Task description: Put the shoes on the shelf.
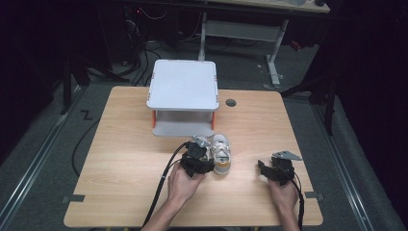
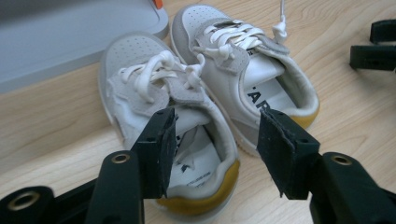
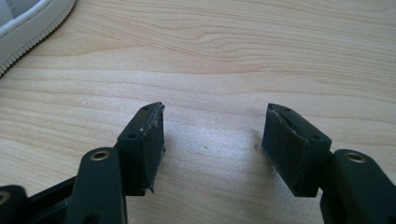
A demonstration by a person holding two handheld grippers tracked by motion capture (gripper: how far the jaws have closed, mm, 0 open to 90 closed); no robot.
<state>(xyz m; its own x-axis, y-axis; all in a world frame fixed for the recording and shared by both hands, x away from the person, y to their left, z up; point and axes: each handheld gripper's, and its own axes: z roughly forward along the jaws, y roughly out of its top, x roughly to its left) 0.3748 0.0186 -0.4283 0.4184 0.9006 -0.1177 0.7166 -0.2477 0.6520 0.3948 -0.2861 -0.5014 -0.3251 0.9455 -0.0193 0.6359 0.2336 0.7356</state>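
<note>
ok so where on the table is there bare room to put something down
Free: the wide strip left of the grey shelf and left gripper, and the right side past the round hole above the right gripper. Crowded: mid-table, where the two small shoes sit against the shelf's front.

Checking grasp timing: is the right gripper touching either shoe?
Apart. In the high view, bare table separates the right gripper from the shoes; its own view shows open jaws over bare wood.

Two small white shoes (image 2: 205,93), grey toe panels, white laces, mustard heels. Upright, side by side, touching, toes toward grey shelf (image 1: 183,91), mid-table. Near shoe's (image 2: 163,135) heel between open jaws.
</note>
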